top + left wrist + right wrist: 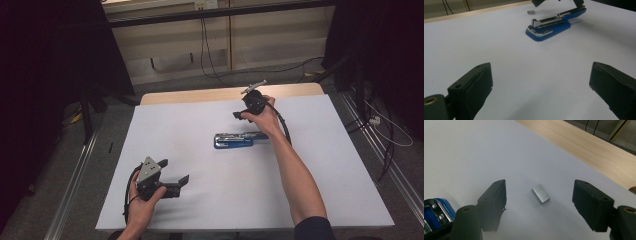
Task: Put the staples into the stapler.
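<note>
Where right gripper [539,202] straddles, staple block [540,193] untouched.

Blue stapler [548,26]; silver staple block [540,193]; white table [200,130].

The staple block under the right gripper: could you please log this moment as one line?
right gripper: open, fingers straddling staple block, no contact | left gripper: open, empty | stapler: lid open, on table

Staple block [541,193] — small, silvery, rectangular, lying flat on the white surface [474,152], centre of the right gripper view, skewed diagonally. Blue stapler [235,140] — chrome magazine exposed, top arm swung open, mid-frame in the high view, just below the block.
</note>
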